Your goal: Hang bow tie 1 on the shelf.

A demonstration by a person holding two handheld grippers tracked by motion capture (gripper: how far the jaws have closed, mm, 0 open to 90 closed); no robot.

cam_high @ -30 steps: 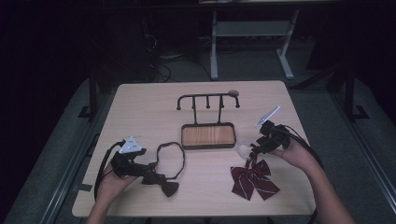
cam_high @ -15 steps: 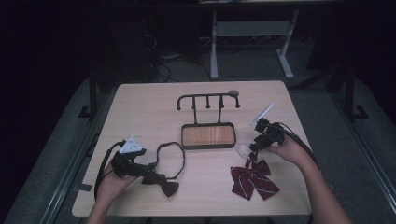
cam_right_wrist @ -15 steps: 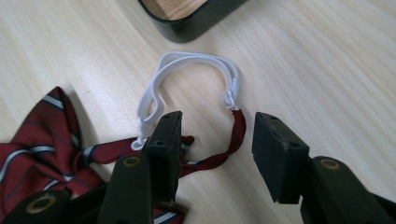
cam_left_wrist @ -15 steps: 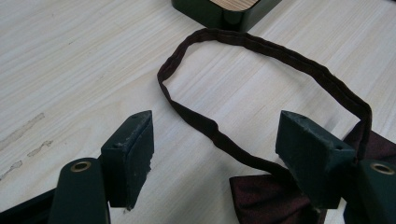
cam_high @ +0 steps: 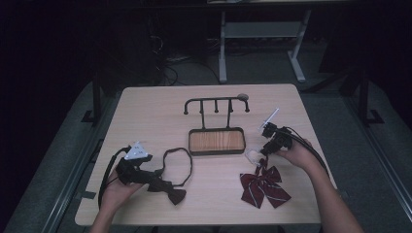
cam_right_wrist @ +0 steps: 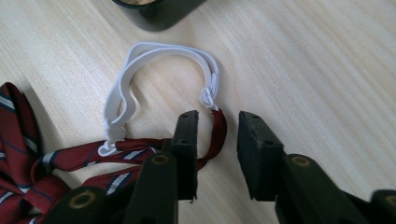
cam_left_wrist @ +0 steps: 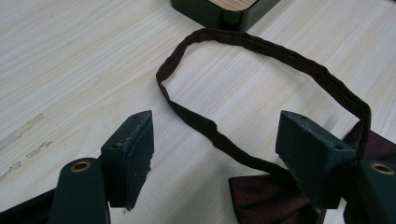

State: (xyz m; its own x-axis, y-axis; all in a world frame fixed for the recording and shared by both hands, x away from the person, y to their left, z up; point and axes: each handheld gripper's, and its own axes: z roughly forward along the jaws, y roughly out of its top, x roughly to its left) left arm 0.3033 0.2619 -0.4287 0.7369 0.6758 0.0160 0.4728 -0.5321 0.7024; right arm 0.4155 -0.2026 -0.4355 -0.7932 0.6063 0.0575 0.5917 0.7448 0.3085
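My right gripper [cam_right_wrist: 217, 133], jaws just closing, straddles the red strap [cam_right_wrist: 218, 128] without pinching yet. Soft, limp cloth: best gripped there by the elastic [cam_right_wrist: 140, 65]. My left gripper [cam_left_wrist: 215, 149] gapes over the dark tie's band [cam_left_wrist: 210, 130].

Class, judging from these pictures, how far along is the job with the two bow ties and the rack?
Done: nothing hung; the rack is bare. In hand: the right tongs have just been closing around the red tie's strap; the left tongs stand open over the dark tie's band. Left: lifting and hanging both, probably.

Matt cloth bow tie [cam_left_wrist: 261, 196], white elastic loop [cam_right_wrist: 140, 79], pale wood-grain table [cam_high: 145, 121]
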